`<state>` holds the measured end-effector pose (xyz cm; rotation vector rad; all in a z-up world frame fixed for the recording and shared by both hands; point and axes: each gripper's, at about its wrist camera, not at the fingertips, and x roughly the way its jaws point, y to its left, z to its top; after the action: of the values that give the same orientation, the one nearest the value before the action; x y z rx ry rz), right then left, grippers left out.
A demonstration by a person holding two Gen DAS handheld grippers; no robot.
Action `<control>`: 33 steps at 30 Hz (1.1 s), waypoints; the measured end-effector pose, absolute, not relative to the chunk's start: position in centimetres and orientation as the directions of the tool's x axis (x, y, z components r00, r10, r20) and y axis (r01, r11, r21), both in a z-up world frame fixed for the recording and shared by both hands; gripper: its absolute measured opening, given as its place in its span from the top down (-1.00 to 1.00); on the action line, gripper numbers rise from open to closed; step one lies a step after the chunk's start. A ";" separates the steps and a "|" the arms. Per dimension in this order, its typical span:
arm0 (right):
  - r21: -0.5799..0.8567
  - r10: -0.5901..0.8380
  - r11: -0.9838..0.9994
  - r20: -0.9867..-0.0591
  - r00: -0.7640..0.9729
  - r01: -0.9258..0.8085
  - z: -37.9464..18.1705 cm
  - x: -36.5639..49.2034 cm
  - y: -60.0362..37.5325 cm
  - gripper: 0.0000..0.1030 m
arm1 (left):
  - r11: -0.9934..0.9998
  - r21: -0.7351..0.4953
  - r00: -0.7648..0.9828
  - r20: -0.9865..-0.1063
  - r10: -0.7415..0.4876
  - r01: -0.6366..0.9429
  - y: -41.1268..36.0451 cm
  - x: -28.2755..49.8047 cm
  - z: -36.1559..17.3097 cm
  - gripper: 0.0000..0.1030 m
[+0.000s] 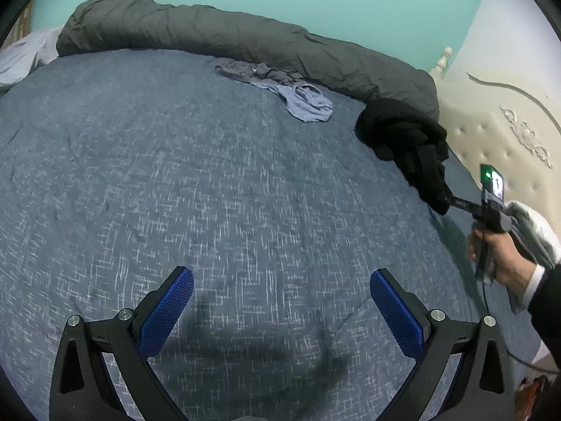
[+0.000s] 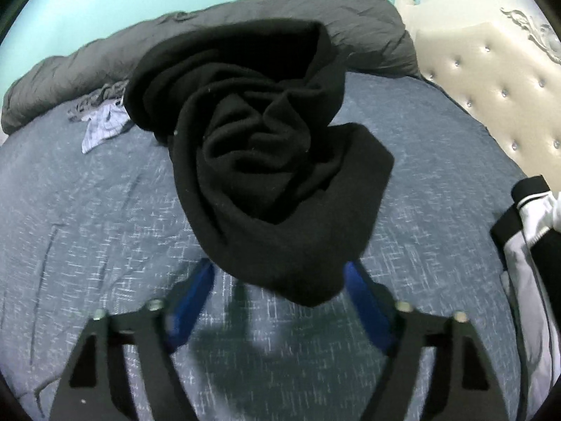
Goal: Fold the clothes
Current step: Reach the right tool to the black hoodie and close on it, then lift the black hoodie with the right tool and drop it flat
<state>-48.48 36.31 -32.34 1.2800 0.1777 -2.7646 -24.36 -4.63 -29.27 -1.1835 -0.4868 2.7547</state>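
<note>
On a blue bedspread [image 1: 175, 175], the left gripper [image 1: 280, 301] hovers wide open and empty; the right gripper [image 2: 280, 287] brackets the near end of a crumpled black garment [image 2: 266, 161], pads apparently not pressing; beyond it, a grey duvet [image 1: 210, 31].

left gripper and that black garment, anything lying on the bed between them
Nothing: in the left wrist view only bare blue bedspread runs from the open left gripper to the black garment.
</note>
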 end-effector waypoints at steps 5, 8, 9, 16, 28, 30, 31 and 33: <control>-0.023 -0.045 -0.995 -0.774 -0.632 0.099 -32.7 -49.2 36.5 0.38 | -0.934 -0.356 -0.696 -0.677 0.241 0.023 -4.7 -24.1 -29.3 -0.99; -0.008 -0.048 -0.997 -0.763 -0.645 0.082 -31.5 -48.9 36.6 0.71 | -0.932 -0.361 -0.700 -0.669 0.249 0.013 -4.9 -24.0 -29.0 -0.99; -0.002 -0.055 -0.996 -0.757 -0.651 0.086 -30.9 -48.8 36.4 0.76 | -0.933 -0.360 -0.703 -0.667 0.247 0.014 -5.1 -23.9 -28.8 -0.99; 0.053 -0.165 -0.983 -0.689 -0.705 0.177 -23.9 -46.5 34.3 0.81 | -0.927 -0.372 -0.721 -0.655 0.226 0.048 -6.2 -23.6 -27.9 -0.99; 0.166 -0.463 -0.874 -0.571 -0.677 0.457 -12.6 -35.4 25.0 0.83 | -0.911 -0.410 -0.765 -0.599 0.237 0.039 -8.4 -21.9 -25.5 -0.99; 0.185 -0.516 -0.841 -0.559 -0.649 0.509 -11.4 -32.9 22.6 0.83 | -0.908 -0.417 -0.778 -0.585 0.231 0.044 -9.4 -21.2 -25.0 -0.99; 0.198 -0.545 -0.821 -0.554 -0.630 0.536 -11.0 -31.8 21.4 0.83 | -0.906 -0.420 -0.782 -0.580 0.229 0.046 -9.8 -21.0 -24.8 -0.99; 0.214 -0.597 -0.779 -0.540 -0.593 0.590 -10.2 -29.9 18.7 0.83 | -0.906 -0.421 -0.786 -0.577 0.220 0.055 -10.6 -20.3 -24.6 -0.99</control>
<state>-29.90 18.73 -10.17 0.7957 -0.0165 -2.3318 -20.33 -10.61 -24.58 -0.9890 -0.6492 2.8129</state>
